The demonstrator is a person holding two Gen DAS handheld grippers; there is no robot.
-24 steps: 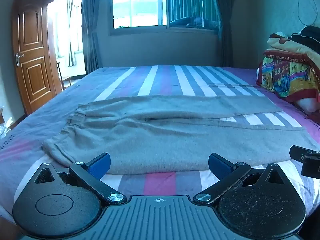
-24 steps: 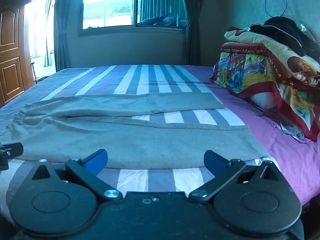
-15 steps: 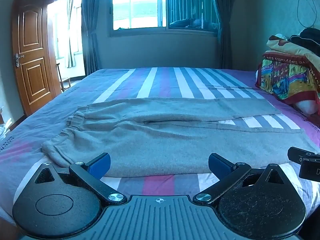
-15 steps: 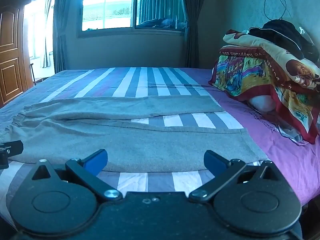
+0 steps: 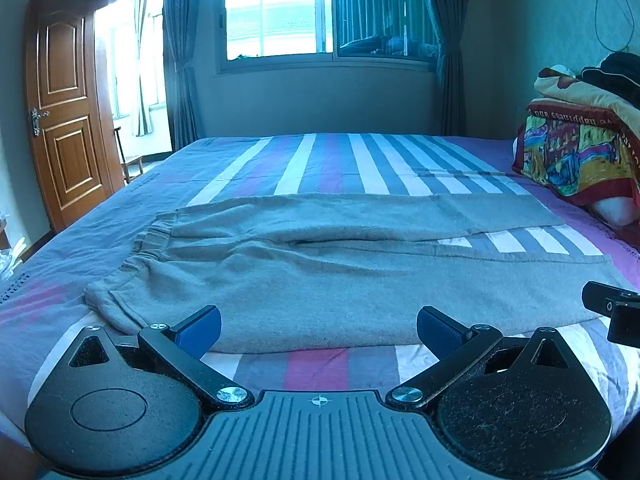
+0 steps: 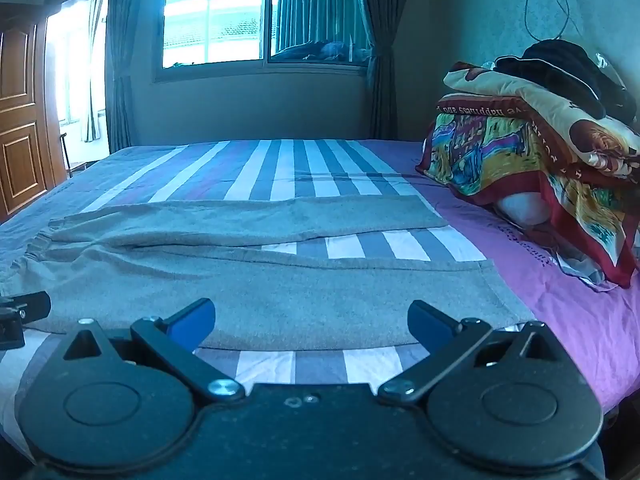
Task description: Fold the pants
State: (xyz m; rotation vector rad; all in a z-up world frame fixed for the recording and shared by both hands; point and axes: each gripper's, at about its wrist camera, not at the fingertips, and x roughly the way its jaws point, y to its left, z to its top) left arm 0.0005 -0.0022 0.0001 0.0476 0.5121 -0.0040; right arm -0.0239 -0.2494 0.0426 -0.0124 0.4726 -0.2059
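Observation:
Grey pants [image 5: 328,276] lie flat across the striped bed, waistband to the left, both legs running to the right with a strip of sheet between them. They also show in the right wrist view [image 6: 280,292]. My left gripper [image 5: 318,326] is open and empty, just short of the near edge of the pants by the waist end. My right gripper [image 6: 310,320] is open and empty, just short of the near leg's edge toward the cuff end. A tip of the other gripper shows at each view's side.
The striped bed sheet [image 5: 360,160] stretches to the far wall under a window. A pile of colourful blankets and dark clothes [image 6: 540,152] sits at the bed's right side. A wooden door [image 5: 60,108] stands at the left.
Both grippers have lowered slightly toward the pants' near edge. Both stay open.

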